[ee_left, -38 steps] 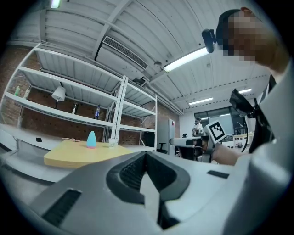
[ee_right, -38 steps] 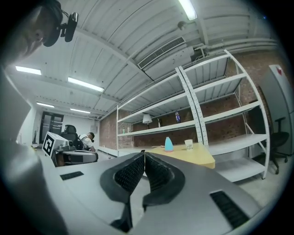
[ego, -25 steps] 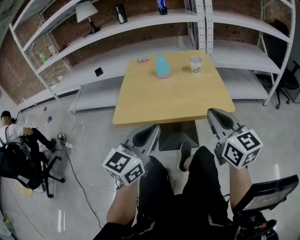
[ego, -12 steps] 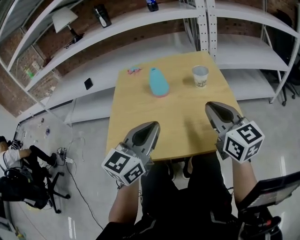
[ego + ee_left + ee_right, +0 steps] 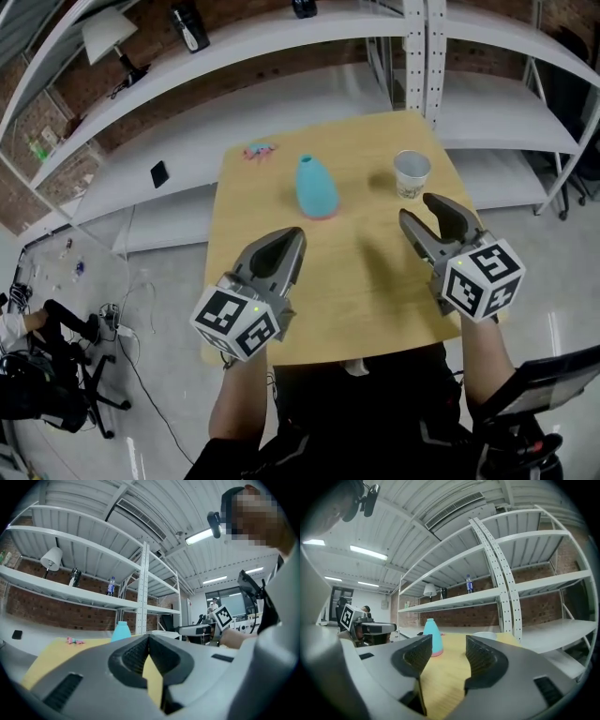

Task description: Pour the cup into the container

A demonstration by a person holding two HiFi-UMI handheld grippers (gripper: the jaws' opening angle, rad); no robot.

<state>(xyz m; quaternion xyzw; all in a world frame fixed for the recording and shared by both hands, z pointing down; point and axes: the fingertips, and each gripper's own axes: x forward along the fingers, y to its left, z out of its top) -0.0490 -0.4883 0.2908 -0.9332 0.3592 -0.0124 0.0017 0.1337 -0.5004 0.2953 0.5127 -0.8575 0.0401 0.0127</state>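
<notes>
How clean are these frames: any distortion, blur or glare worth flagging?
Head view: fisheye bows the shelf rails; table sharp, evenly lit. Left gripper view: black round vignette, ceiling lamp blown out, mosaic patch upper right. Right gripper view: same vignette, shelf upright curves strongly.

1. Table [image 5: 361, 281]: cup [image 5: 411, 174] at two o'clock, blue bottle [image 5: 316, 187] near twelve.
2. Right gripper [image 5: 418, 210], four o'clock: jaws have just been opening, nothing between them.
3. Left gripper [image 5: 291, 239], seven o'clock: jaws together.
</notes>
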